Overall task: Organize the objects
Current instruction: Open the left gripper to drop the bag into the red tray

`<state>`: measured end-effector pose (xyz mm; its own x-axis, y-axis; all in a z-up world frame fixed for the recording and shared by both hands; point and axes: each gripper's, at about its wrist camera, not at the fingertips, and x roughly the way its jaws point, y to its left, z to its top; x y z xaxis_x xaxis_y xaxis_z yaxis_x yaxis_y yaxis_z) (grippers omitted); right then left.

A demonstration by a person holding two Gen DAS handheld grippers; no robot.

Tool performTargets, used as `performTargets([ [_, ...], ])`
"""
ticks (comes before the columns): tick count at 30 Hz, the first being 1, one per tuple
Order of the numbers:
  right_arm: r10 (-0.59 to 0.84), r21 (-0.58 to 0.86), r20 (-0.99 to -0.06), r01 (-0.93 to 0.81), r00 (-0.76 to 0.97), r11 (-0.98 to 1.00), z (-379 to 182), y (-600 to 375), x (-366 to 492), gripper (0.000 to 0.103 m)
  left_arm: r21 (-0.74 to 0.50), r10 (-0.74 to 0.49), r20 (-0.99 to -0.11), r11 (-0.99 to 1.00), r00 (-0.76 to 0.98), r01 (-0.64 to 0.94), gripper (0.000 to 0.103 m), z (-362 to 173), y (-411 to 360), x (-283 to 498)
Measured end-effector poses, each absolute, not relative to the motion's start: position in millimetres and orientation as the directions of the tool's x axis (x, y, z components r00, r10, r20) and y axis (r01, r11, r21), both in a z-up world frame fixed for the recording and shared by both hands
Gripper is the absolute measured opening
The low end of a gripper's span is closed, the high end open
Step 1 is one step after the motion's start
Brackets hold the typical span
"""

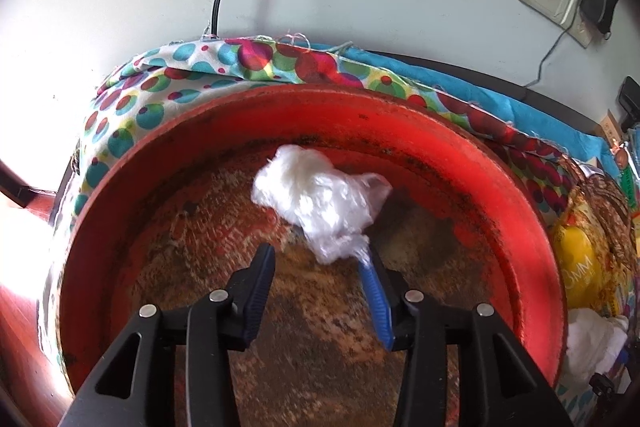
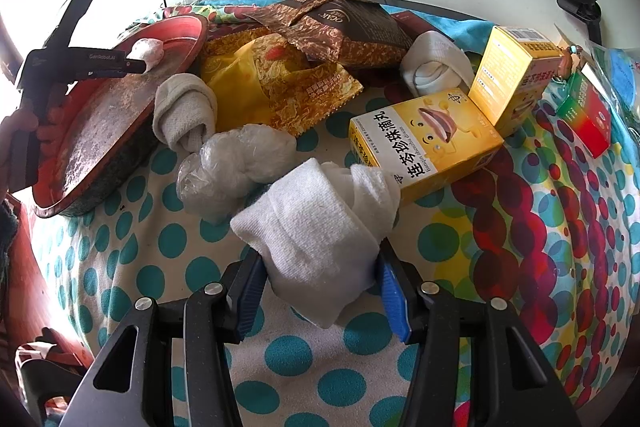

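Your right gripper [image 2: 320,287] is clamped on a rolled white sock [image 2: 316,239], both blue pads pressing its sides, and it holds the roll just above the polka-dot cloth [image 2: 288,355] that covers the table, towards the cloth's near edge. The sock's far end touches the yellow medicine box with a cartoon face [image 2: 428,147].

Your left gripper [image 1: 320,291] hangs over the round red tray with a worn, speckled floor [image 1: 400,123], its jaws standing apart with nothing pressed between them. A crumpled wad of thin white plastic [image 1: 320,199] lies on the tray floor just past the fingertips, its near end brushing the tip of the right-hand blue pad [image 1: 376,303]; whether it still clings there you cannot tell. The tray sits at the left edge of the cloth.

Between tray and box lie a greyish rolled sock [image 2: 184,115] against the tray's rim and a plastic-wrapped white bundle [image 2: 236,167] just beside it. Behind them are crumpled gold and brown foil wrappers [image 2: 304,67], another white sock roll [image 2: 436,67], a second yellow box [image 2: 516,75] and a red-and-green packet [image 2: 588,115] towards the right edge.
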<state>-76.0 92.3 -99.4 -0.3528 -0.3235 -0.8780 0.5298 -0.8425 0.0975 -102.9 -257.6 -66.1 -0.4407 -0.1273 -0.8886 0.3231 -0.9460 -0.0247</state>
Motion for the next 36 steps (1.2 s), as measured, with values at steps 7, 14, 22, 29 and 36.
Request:
performTargets([
  [7,-0.325,0.095,-0.874,0.528,-0.361,-0.844,-100,89,-76,0.049,-0.007,-0.164,-0.883,-0.932,-0.44,0.362,0.045,-70,-248,-80],
  [14,-0.33,0.093,-0.869,0.531,-0.37,-0.842,-98,86,-75,0.047,0.06,-0.236,-0.869,-0.922,-0.435,0.382,0.045,-65,-229,-54],
  [22,-0.351,0.106,-0.86,0.542,-0.371,-0.834,-86,85,-71,0.044,0.115,-0.28,-0.844,-0.927,-0.457,0.356,0.045,-54,-185,-20],
  [29,-0.386,0.086,-0.838,0.606,-0.386,-0.791,-50,64,-55,0.043,0.063,-0.245,-0.813,-0.939,-0.529,0.338,0.046,-35,-174,2],
  [36,-0.481,0.112,-0.796,0.692,-0.368,-0.713,-16,8,-62,0.043,0.009,-0.233,-0.807,-0.924,-0.543,0.383,0.046,-32,-191,12],
])
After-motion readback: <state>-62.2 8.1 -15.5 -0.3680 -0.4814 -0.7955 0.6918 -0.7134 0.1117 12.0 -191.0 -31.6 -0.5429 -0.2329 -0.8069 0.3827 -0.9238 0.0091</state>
